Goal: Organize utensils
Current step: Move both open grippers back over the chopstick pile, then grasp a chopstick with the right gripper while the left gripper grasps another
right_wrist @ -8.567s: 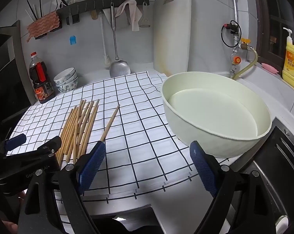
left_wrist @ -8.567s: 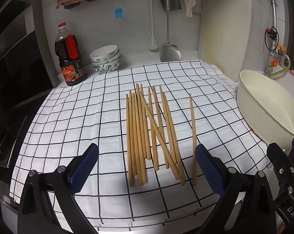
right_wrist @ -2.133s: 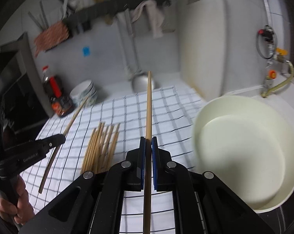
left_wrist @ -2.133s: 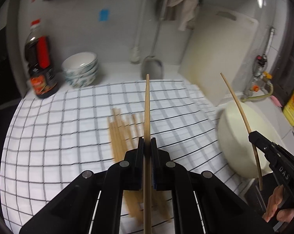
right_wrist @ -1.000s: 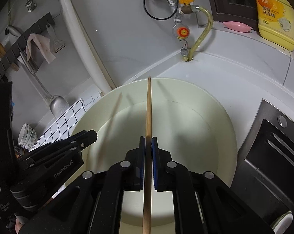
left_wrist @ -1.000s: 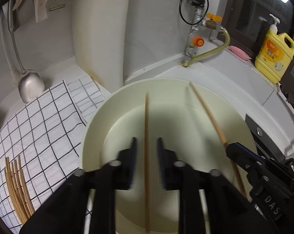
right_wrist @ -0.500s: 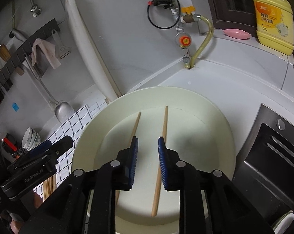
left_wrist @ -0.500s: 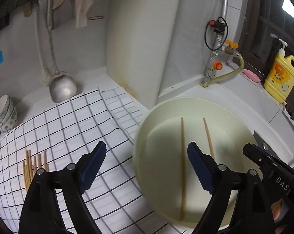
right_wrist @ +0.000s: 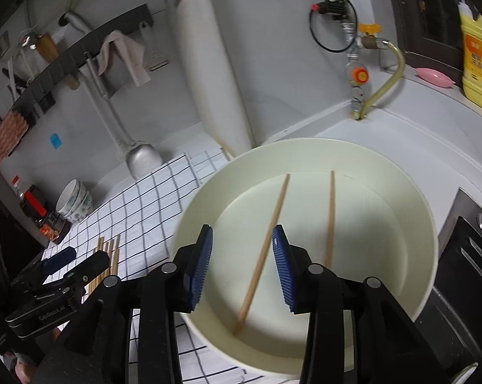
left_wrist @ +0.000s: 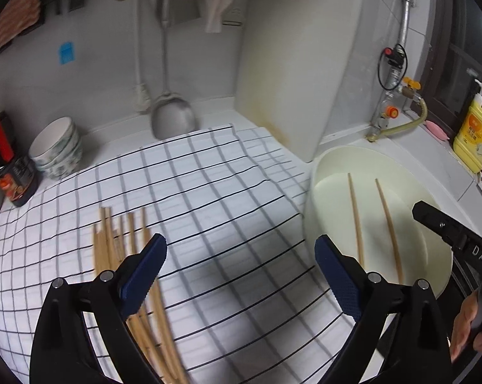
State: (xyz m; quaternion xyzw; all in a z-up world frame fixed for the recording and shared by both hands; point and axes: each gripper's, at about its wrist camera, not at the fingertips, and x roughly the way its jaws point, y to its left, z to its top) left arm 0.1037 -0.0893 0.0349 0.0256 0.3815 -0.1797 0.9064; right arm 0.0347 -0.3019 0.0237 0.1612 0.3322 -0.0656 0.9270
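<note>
Two wooden chopsticks (right_wrist: 262,257) lie side by side in the cream basin (right_wrist: 429,224); they also show in the left wrist view (left_wrist: 387,224), inside the basin (left_wrist: 308,224) at the right. A bundle of several chopsticks (left_wrist: 125,256) lies on the checked cloth (left_wrist: 209,192). My left gripper (left_wrist: 241,272) is open and empty above the cloth, between the bundle and the basin. My right gripper (right_wrist: 242,267) is open and empty just over the basin's near rim.
A white cutting board (left_wrist: 292,73) leans on the back wall. A ladle (left_wrist: 172,118) hangs beside it. Stacked bowls (left_wrist: 57,147) and a dark bottle (left_wrist: 7,163) stand at the back left. A yellow soap bottle (left_wrist: 474,131) and a tap hose (left_wrist: 401,124) are at the right.
Both grippers let go of their chopsticks into the basin. The left gripper has swung left, back over the cloth towards the bundle. The right gripper has opened wider and pulled back a little.
</note>
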